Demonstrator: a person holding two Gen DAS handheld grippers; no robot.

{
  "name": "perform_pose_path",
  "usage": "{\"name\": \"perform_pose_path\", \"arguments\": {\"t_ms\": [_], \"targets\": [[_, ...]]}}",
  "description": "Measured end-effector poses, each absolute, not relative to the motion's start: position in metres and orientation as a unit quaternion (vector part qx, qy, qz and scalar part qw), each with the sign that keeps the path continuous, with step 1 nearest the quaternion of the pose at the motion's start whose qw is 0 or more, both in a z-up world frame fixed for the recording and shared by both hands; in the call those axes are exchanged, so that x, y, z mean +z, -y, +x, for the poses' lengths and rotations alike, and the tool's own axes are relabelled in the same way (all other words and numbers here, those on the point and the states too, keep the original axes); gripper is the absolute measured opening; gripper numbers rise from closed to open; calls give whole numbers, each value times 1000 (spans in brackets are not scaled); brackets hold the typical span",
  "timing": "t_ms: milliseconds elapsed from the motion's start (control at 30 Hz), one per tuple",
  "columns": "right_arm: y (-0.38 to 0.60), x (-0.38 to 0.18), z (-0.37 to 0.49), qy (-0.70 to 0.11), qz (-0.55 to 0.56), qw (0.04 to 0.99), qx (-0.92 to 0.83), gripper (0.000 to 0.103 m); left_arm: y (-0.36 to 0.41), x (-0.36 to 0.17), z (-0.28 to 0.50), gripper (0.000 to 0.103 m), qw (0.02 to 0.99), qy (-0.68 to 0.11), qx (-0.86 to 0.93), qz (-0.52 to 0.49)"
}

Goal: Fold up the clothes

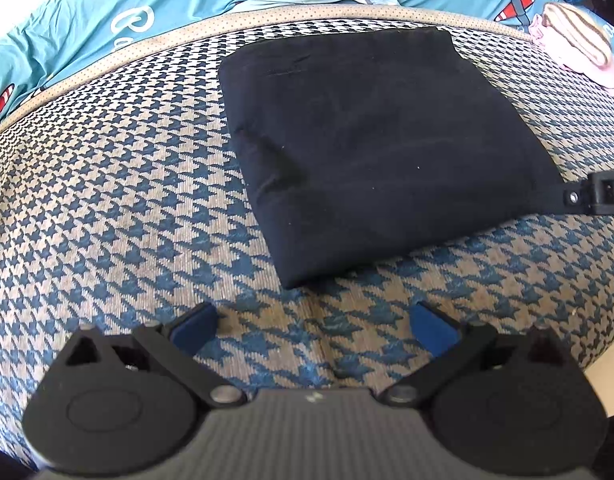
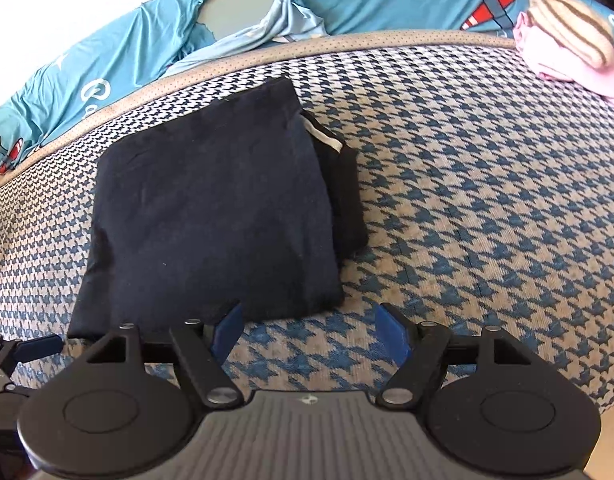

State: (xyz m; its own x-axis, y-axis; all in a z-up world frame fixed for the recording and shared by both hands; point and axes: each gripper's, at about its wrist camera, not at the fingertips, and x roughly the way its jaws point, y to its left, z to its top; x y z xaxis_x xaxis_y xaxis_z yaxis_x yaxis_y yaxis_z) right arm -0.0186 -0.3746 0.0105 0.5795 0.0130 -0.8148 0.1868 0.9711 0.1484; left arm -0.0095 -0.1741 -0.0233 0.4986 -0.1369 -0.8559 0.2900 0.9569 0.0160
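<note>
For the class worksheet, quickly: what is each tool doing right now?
Left tool: open, holding nothing.
Right tool: open, holding nothing.

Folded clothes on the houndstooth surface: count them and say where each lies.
2. The black folded garment lies mid-surface, just ahead of both open grippers. The pink and striped folded pile sits at the far right edge. Others may lie outside view.
</note>
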Motion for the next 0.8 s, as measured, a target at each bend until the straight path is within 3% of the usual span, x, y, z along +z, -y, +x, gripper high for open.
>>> {"name": "perform_pose_path", "arguments": {"t_ms": [500,800], "targets": [[411,6,0,-435,185,879,-63,72,154,-9,12,103,863,-483,-149,11],[416,3,7,-430,187,882,-57,72,145,-8,65,103,862,-486,-140,-18]]}}
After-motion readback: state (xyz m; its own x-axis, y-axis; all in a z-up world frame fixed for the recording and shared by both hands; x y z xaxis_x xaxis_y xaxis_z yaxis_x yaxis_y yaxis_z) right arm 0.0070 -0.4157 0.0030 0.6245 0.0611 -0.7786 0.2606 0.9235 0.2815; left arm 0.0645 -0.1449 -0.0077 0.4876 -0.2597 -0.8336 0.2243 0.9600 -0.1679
